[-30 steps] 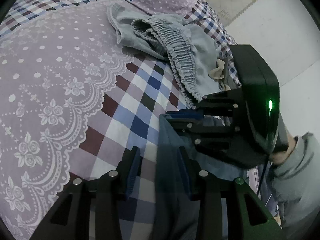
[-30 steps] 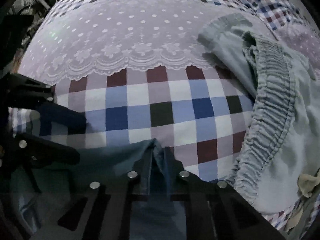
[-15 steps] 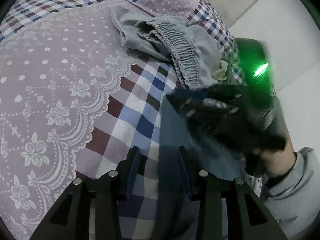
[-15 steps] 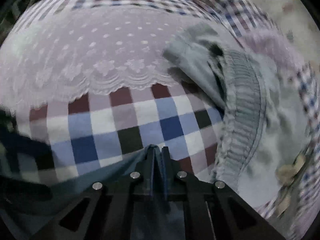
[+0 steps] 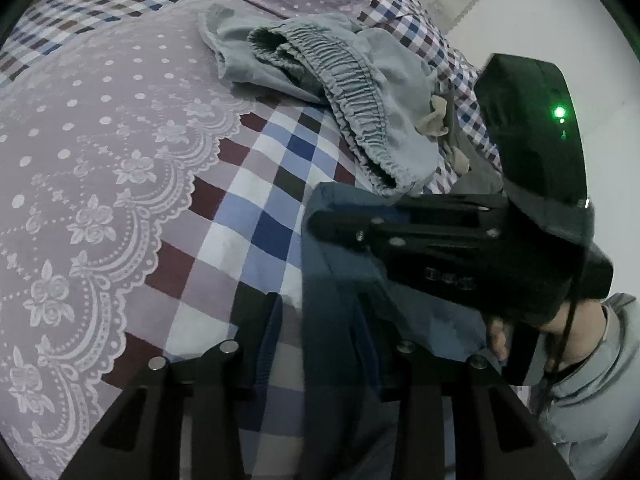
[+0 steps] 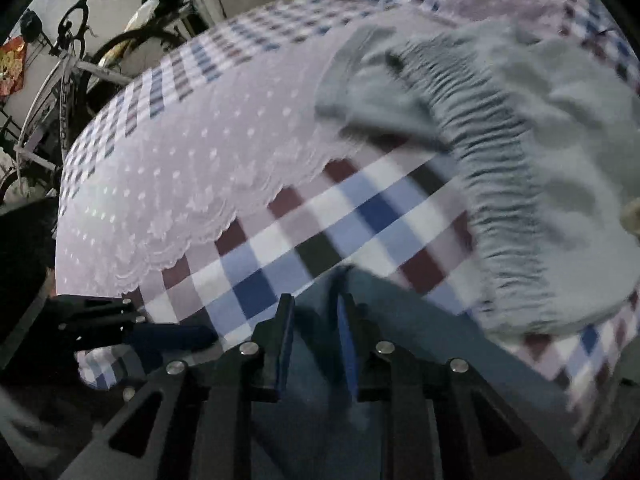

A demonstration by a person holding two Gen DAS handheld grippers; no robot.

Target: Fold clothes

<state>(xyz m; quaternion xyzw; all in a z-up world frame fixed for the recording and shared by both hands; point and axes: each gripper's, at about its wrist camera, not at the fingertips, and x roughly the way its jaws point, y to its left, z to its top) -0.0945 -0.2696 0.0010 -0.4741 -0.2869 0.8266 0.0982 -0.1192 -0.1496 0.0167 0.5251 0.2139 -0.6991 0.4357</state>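
Dark blue-grey cloth garment [image 5: 336, 248], lying at the near edge of the bed; its long axis runs from the lower frame edge away toward the pale garment, its far corner a squared fold. Much of it is hidden under both grippers and cut off by the lower frame edge, so its type cannot be told. Left gripper [image 5: 318, 344], black with blue pads: jaws parted at a moderate gap, the dark cloth passing between them; whether the pads touch it cannot be told. Right gripper [image 6: 314, 338], same make: jaws parted, dark cloth [image 6: 400, 320] under and between them, not pinched; this view is motion-blurred. In the left wrist view the right gripper [image 5: 420, 236] lies across the cloth's far corner, held by a hand [image 5: 560, 332] in a pale grey sleeve [image 5: 600, 400]. Pale grey-blue garment with a gathered elastic waistband [image 5: 352, 92], crumpled, just beyond the dark cloth, its waistband running toward it. Bed cover of blue, maroon and white checks [image 5: 256, 216] with a lilac lace overlay with white dots and scalloped edge [image 5: 100, 140] alongside. A bicycle [image 6: 68, 68] stands beyond the bed, partly cut off.
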